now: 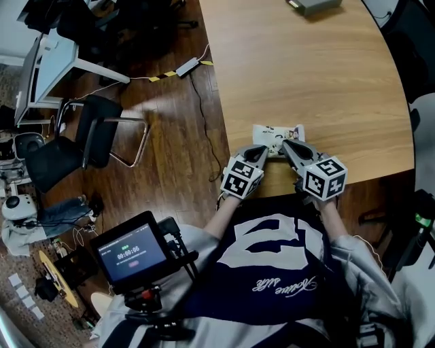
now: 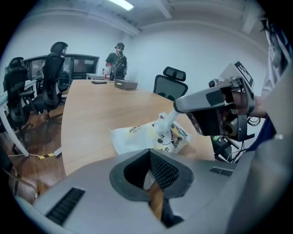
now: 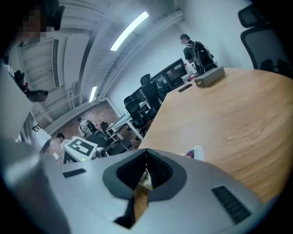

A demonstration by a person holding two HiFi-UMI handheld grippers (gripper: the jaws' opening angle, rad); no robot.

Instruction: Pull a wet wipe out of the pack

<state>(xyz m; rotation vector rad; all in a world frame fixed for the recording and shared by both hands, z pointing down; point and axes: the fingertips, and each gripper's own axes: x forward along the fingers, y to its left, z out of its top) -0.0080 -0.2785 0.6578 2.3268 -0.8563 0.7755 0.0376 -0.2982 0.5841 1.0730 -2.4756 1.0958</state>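
Observation:
The wet wipe pack (image 1: 272, 133), white with printed pictures, lies near the front edge of the wooden table (image 1: 306, 75). My left gripper (image 1: 262, 151) is at its left end and looks shut on the pack's near edge (image 2: 132, 137). My right gripper (image 1: 287, 145) comes in from the right. In the left gripper view its tip (image 2: 171, 115) is shut on a white tuft of wet wipe (image 2: 163, 124) that stands up out of the pack. In the right gripper view only a corner of the pack (image 3: 197, 153) shows past the closed jaws.
A grey box (image 1: 312, 5) sits at the table's far end, where a person (image 2: 119, 59) stands. An office chair (image 2: 170, 84) is behind the table. A black chair (image 1: 88, 139), a cable with a power strip (image 1: 185, 66) and a timer screen (image 1: 132, 255) are off to the left.

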